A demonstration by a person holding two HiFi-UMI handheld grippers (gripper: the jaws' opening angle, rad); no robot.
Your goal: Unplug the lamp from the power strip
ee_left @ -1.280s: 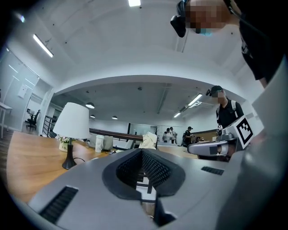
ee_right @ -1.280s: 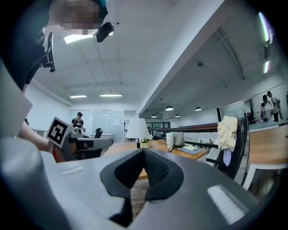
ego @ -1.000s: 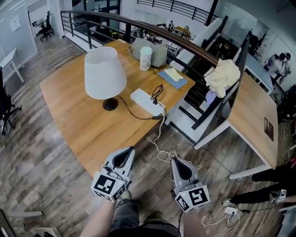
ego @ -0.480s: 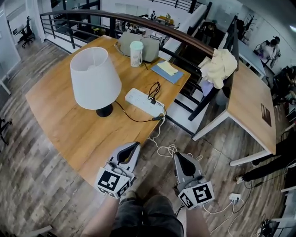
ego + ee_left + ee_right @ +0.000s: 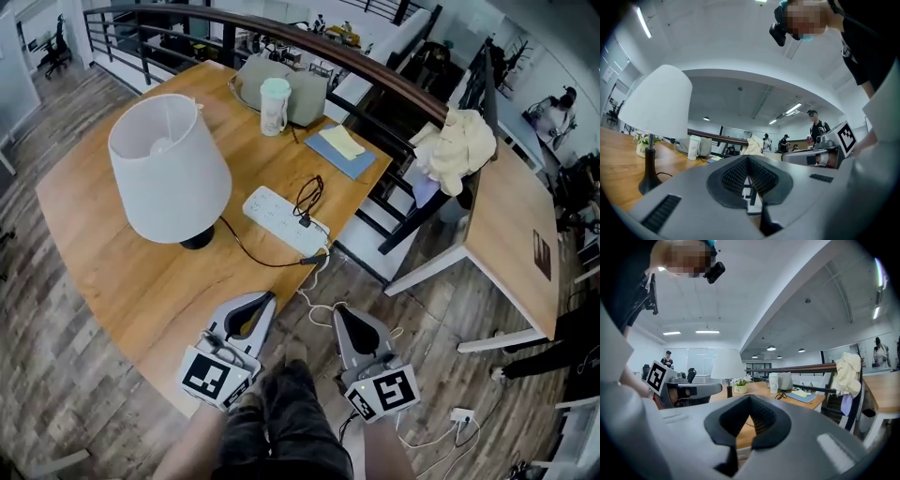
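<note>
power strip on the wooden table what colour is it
White; the long flat plastic power strip shows best in the head view.

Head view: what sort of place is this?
Probably an open-plan office on an upper level: a wooden desk, a railing along its far edge, and an office chair at far left.
</note>
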